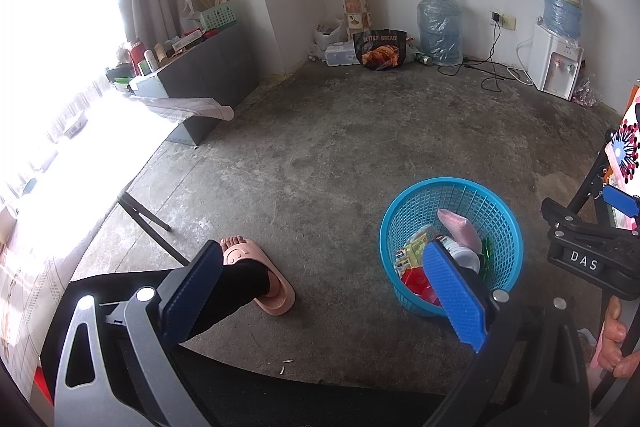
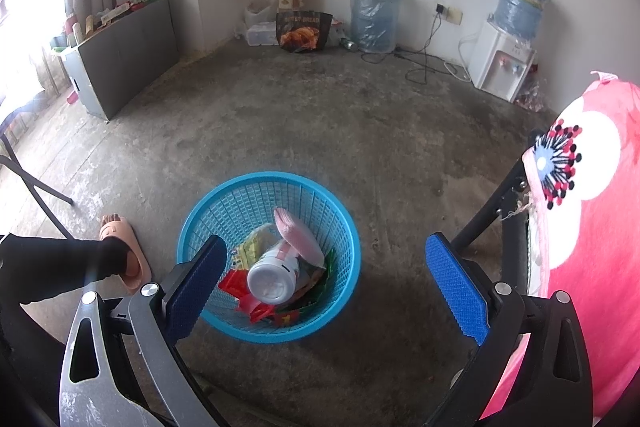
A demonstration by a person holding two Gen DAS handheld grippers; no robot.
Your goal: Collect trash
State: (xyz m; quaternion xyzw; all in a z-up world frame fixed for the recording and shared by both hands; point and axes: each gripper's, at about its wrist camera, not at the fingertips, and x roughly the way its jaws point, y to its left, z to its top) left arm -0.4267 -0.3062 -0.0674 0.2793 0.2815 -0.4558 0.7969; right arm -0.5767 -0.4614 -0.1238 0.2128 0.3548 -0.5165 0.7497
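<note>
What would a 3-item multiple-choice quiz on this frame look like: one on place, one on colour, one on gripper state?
1. Where does the white plastic bottle lie?
A. On the bare floor
B. Inside the blue plastic mesh basket
C. On the table

2. What colour is the slipper on the person's foot?
A. Pink
B. Green
C. Black

3. How is the right gripper?
A. Shut on the bottle
B. Shut and empty
C. Open, holding nothing

Answers:
1 B, the bottle rests among wrappers within the basket's rim.
2 A, the slipper is pale pink against the grey floor.
3 C, its blue pads stand wide apart with the basket seen between them.
</note>
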